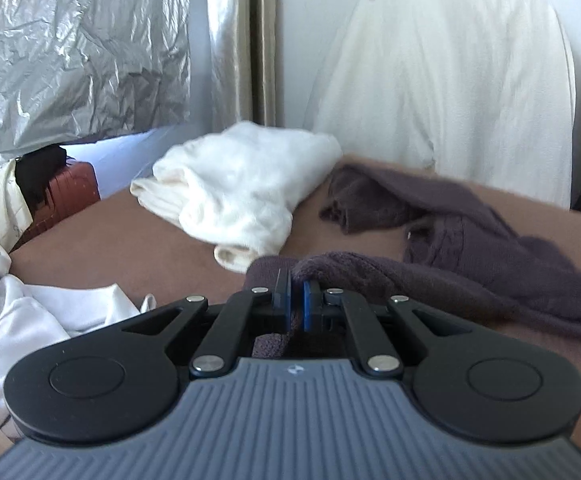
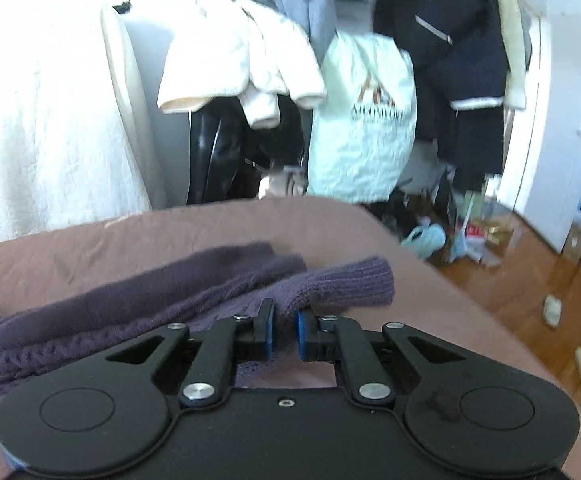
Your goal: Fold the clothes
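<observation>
The dark purple knitted sweater (image 1: 470, 264) lies crumpled on the brown bed sheet (image 1: 138, 240), spread from the centre of the left wrist view out to its right edge. In the right wrist view the same garment (image 2: 138, 300) runs from the lower left toward the centre and ends in a ribbed cuff or hem (image 2: 354, 284) just above the fingers.

Left gripper (image 1: 296, 300): blue pads nearly together, with a ridge of purple knit pinched between them. Clamped on the sweater.

Right gripper (image 2: 283, 332): jaws drawn close, a fold of the knit next to the ribbed end caught between the blue pads. Also clamped on the sweater.

Key relation: the long axis of the garment appears to run between the two grippers, the bulk sagging to the right of the left one and to the left of the right one. Both hands are already on the cloth, so neither is nearer. Judgement: the coming move depends on drawing the two held points apart along this axis to stretch the cloth flat before a fold.

Surroundings: a folded white fleecy garment (image 1: 238, 192) sits on the sheet above and left of the sweater, close but seemingly apart. Loose white cloth (image 1: 30, 320) lies at lower left. Hanging clothes (image 2: 370, 60) fill the top of the right wrist view.
</observation>
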Motion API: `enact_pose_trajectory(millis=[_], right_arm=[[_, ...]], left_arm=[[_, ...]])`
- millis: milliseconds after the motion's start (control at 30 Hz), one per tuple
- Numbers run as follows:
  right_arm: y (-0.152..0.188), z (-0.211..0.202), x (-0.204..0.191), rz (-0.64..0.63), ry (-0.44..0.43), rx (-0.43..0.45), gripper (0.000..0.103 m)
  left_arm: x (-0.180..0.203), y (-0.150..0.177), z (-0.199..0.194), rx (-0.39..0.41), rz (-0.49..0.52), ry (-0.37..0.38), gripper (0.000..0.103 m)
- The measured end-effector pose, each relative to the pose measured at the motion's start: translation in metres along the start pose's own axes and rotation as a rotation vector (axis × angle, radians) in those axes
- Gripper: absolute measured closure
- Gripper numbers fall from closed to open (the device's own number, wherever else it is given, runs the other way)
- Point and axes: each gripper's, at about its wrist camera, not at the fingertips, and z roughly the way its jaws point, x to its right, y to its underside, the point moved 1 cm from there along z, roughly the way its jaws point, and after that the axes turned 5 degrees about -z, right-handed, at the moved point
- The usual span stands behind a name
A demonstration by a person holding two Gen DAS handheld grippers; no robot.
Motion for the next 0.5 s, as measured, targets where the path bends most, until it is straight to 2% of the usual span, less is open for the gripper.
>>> enact_pose_trajectory(millis=[33,233,333,433,500], right_arm=[[-0.004,-0.005,0.001,-0.013,0.008,0.010,0.097],[-0.017,-0.016,0.006,-0.034,0.006,0.012,0.098],[-0.003,-0.004,0.007,-0.039,0.021,-0.028,0.098],[0.007,0.010,0.007,-0.035,0.033,-0.064,0.098],[0.003,0.008,0.005,-0.025,0.033,-0.034,0.098]], left_arm=[[-0.002,-0.003,-0.003,0.012,-0.014,0.003,0.098],[-0.013,-0.014,-0.016,0.039,-0.071,0.022,0.098],[-0.012,-0.013,-0.014,0.032,-0.066,0.025,0.098],[-0.010,-0.016,-0.018,0.078,-0.032,-0.009,0.098],[-0.017,-0.023,-0.022,0.102,-0.055,-0.006,0.098]])
